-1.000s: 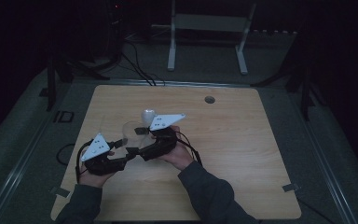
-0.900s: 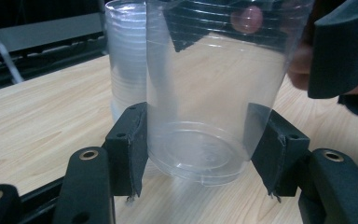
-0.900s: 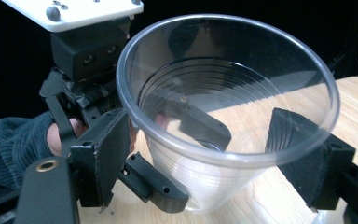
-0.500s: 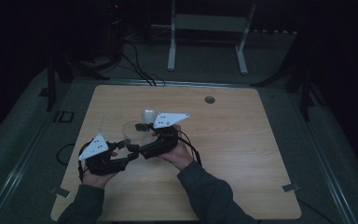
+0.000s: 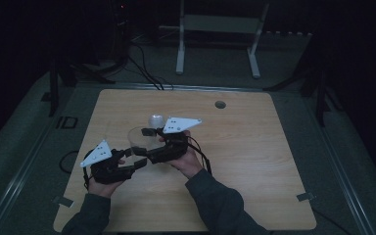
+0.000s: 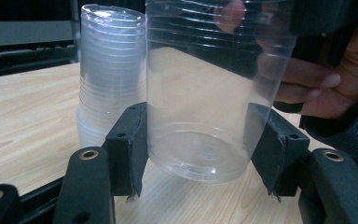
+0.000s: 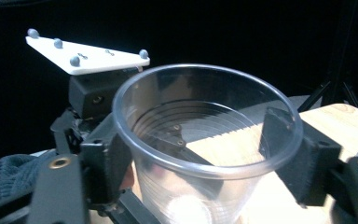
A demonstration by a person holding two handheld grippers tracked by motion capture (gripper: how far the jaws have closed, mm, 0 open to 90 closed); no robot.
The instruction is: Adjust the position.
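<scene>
A clear plastic cup (image 5: 138, 137) stands upright between both grippers, just above the table. My left gripper (image 6: 198, 154) is shut on the cup (image 6: 214, 93) near its base, a pad pressed to each side. My right gripper (image 7: 193, 154) has just been closing and its pads now press the wall of the cup (image 7: 205, 140) just under the rim. In the high view the left gripper (image 5: 136, 157) reaches in from the lower left and the right gripper (image 5: 148, 143) from the right. A stack of clear cups (image 6: 112, 79) stands just behind.
The stack of cups (image 5: 155, 120) sits mid-table beside the right gripper's white plate (image 5: 181, 124). The wooden table (image 5: 254, 161) has a round hole (image 5: 220, 104) near its far edge. A metal stand (image 5: 215, 44) and cables lie on the dark floor beyond.
</scene>
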